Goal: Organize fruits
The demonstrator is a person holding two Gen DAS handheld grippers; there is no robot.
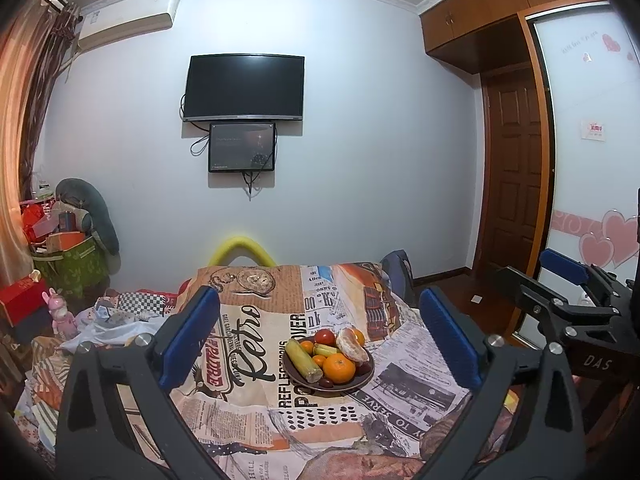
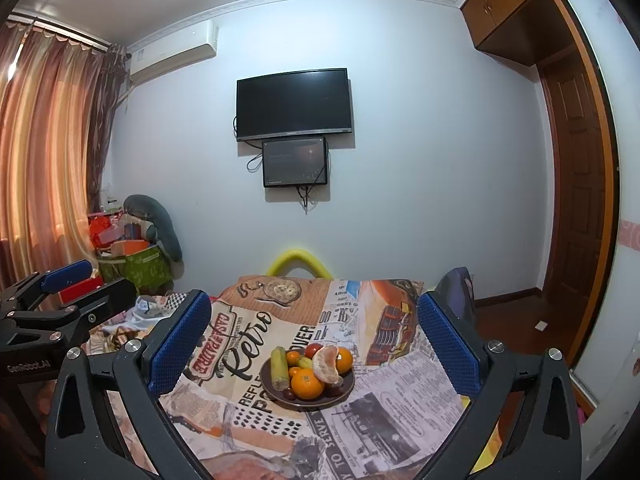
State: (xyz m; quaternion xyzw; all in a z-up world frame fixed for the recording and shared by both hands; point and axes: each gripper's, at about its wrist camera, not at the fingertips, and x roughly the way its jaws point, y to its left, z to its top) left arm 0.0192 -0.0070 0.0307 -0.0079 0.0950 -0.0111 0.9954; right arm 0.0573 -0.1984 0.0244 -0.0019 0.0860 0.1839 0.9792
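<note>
— Brown plate point(image 2: 344, 394) is seen on the newsprint tablecloth point(image 2: 400, 412), heaped with an orange point(image 2: 307, 386), peeled mandarin point(image 2: 326, 364), sugarcane piece point(image 2: 279, 366).
— Left gripper point(image 1: 320, 344) and right gripper point(image 2: 316, 344) are held spread wide, nothing clasped.

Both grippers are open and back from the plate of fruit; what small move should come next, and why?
Probably ease the right gripper forward toward the peeled mandarin perched on top of the brown plate. Its jaws stand wide with nothing between them, the left gripper likewise, and the topmost fruit looks easiest to lift off.
</note>
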